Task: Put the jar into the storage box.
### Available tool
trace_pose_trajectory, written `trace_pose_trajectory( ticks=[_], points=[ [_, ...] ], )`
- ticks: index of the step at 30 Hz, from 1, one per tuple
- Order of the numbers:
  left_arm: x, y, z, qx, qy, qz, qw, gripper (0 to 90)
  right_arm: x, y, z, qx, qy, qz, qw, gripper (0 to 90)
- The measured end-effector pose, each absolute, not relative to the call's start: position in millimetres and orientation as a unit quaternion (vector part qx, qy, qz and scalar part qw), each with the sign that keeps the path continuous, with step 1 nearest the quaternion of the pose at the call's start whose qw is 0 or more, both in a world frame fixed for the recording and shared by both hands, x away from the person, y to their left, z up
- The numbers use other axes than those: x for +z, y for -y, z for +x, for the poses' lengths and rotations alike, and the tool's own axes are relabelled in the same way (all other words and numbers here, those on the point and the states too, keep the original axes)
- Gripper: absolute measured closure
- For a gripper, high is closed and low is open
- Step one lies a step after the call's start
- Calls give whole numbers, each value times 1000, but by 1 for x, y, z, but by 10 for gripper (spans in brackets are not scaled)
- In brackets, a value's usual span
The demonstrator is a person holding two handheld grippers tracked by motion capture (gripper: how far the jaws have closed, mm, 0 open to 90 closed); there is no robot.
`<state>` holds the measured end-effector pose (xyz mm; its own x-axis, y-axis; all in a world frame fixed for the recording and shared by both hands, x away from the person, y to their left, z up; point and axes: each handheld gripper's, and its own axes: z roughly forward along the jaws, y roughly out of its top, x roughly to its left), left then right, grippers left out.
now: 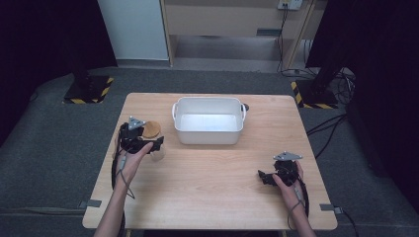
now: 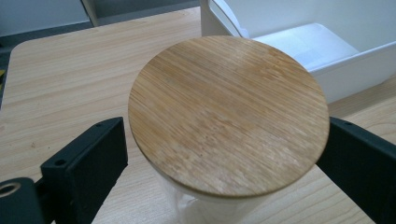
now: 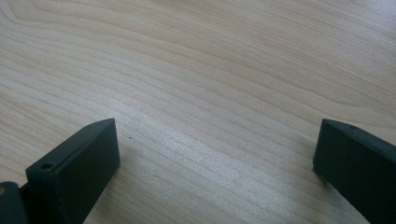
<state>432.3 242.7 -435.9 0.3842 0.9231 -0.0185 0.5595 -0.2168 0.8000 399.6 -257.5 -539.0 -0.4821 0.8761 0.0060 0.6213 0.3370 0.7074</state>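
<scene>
My left gripper point(image 1: 148, 144) sits at the table's point(image 1: 212, 192) left side, w/ the jar point(image 1: 157, 152) right at its tips. In the left gripper view the jar's round bamboo lid point(image 2: 229, 114) fills the space between my two jaws: one jaw stands a bit clear of the lid's edge, the other is at or just behind its rim. Jaws are spread wide around the jar. Can't say for sure if the far pad touches the glass, since the lid hides that spot; I'd call it not pinching. Jar stands upright on the wood, clear body under the lid, near the white tub's point(image 1: 208, 134) left front corner but apart from it.

My right gripper point(image 1: 263, 177) is near the table's right front, well apart from jar and tub. Its jaws are spread, w/ bare wood between them in the right gripper view.
</scene>
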Motion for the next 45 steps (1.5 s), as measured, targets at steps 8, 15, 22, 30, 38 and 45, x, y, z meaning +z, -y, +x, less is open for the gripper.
trace_pose_trajectory(
  ticks=[8,15,22,30,38,45],
  points=[
    [-436,-242,434,245,-500,740,377,64,-539,257,400,331,-795,471,192,7],
    [-435,-242,433,248,-498,739,380,101,-539,257,400,331,-795,471,192,7],
    [-435,-241,433,250,-493,741,382,160,-539,257,400,331,-795,471,192,7],
    [-436,-241,433,252,-496,740,378,215,-539,257,400,331,-795,471,192,7],
    [-436,-242,433,253,-496,739,379,242,-539,257,400,331,-795,471,192,7],
    [-436,-242,433,254,-495,740,379,244,-539,257,400,331,-795,471,193,7]
  ],
)
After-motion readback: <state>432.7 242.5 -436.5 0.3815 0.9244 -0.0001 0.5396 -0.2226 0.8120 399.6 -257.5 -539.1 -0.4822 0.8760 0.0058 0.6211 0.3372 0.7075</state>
